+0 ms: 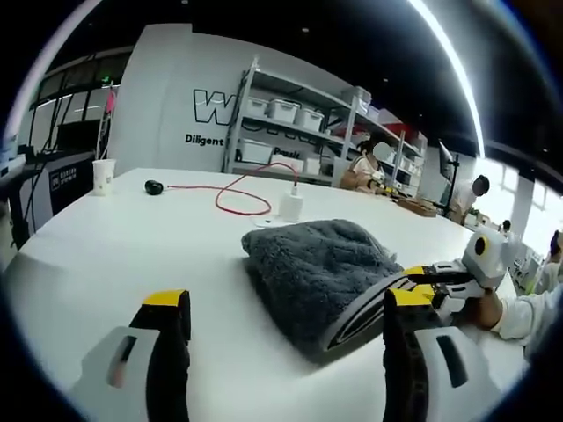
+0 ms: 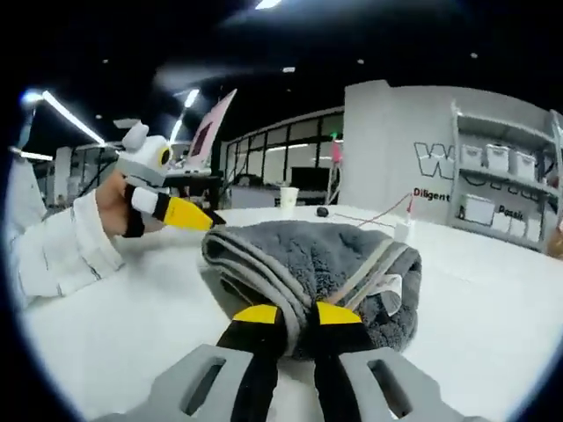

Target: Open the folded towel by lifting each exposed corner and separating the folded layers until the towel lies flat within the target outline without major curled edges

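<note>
A folded grey towel (image 1: 321,272) with a lighter trim lies on the white table (image 1: 132,246). In the left gripper view my left gripper (image 1: 288,297) is wide open, its yellow-tipped jaws on either side of the towel's near end. My right gripper (image 1: 427,280) comes in from the right, at the towel's trimmed edge. In the right gripper view the right gripper (image 2: 299,314) is shut on the towel's (image 2: 325,255) folded front edge. Beyond it the left gripper (image 2: 189,214), held by a hand in a white sleeve, rests a yellow jaw against the towel's far left corner.
Behind the towel on the table are a white plug (image 1: 290,207), a looping red cable (image 1: 237,189), a small black object (image 1: 154,186) and a paper cup (image 1: 103,174). Shelving with white bins (image 1: 290,114) stands at the back, with seated people beyond.
</note>
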`<action>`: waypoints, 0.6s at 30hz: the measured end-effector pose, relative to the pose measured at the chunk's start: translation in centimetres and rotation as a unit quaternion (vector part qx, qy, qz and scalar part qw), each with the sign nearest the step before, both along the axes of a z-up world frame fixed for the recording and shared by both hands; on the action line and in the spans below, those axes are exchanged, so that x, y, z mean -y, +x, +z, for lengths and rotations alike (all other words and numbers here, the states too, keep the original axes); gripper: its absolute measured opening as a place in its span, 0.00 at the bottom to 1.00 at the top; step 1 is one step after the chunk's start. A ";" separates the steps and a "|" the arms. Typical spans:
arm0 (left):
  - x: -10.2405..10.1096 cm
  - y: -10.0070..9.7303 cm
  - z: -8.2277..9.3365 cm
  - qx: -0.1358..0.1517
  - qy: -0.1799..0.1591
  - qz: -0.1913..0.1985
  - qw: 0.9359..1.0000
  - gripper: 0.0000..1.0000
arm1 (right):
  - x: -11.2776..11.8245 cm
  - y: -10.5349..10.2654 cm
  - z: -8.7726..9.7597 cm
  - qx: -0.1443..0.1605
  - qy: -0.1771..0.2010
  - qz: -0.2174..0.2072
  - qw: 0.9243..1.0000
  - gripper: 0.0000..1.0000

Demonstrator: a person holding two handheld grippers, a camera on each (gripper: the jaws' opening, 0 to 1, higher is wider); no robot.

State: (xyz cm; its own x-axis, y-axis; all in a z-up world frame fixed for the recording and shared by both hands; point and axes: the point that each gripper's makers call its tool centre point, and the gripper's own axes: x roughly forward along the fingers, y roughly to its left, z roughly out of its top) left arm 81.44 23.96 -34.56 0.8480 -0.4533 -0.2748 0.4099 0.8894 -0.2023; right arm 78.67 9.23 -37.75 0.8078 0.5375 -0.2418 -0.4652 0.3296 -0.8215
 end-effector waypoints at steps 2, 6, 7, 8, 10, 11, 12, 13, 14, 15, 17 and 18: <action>0.0 0.0 0.0 0.000 -0.001 0.000 1.000 0.89 | 0.0 0.2 -0.1 -0.028 0.037 0.004 0.999 0.06; 0.0 0.0 0.0 -0.001 -0.001 0.000 1.000 0.89 | 0.0 0.2 -0.2 -0.102 0.125 0.016 0.987 0.06; 0.0 0.0 0.0 -0.001 -0.001 0.000 1.000 0.89 | 0.0 0.3 -0.2 -0.101 0.125 0.017 0.987 0.06; 0.0 0.0 0.0 -0.001 -0.001 -0.001 1.000 0.89 | 0.0 0.2 -0.2 -0.101 0.127 0.018 0.987 0.06; -0.2 0.0 0.0 -0.002 0.000 0.001 1.000 0.89 | -0.1 0.0 -0.2 -0.100 0.126 0.016 0.987 0.05; -0.2 0.0 0.0 -0.002 -0.001 0.002 1.000 0.89 | -0.1 0.0 -0.2 -0.099 0.126 0.015 0.987 0.03; -0.2 0.0 0.0 -0.003 -0.001 0.002 1.000 0.89 | -0.1 0.0 -0.2 -0.099 0.127 0.015 0.987 0.02; -0.3 0.0 -0.1 -0.004 -0.002 0.003 1.000 0.89 | 0.0 0.0 -0.2 -0.110 0.145 0.011 0.983 0.02; -0.3 0.0 -0.1 -0.004 -0.002 0.003 1.000 0.90 | -0.1 0.0 -0.2 -0.121 0.160 0.009 0.980 0.02; -0.3 0.0 -0.1 -0.004 -0.002 0.003 1.000 0.89 | -0.1 -0.1 -0.2 -0.132 0.175 0.007 0.976 0.02; -0.2 0.0 -0.2 -0.005 -0.002 0.002 1.000 0.90 | 0.1 -0.1 -0.2 -0.175 0.228 -0.003 0.958 0.01; -0.2 0.0 -0.2 -0.005 -0.002 0.002 1.000 0.90 | 0.2 -0.1 -0.2 -0.181 0.236 -0.004 0.955 0.01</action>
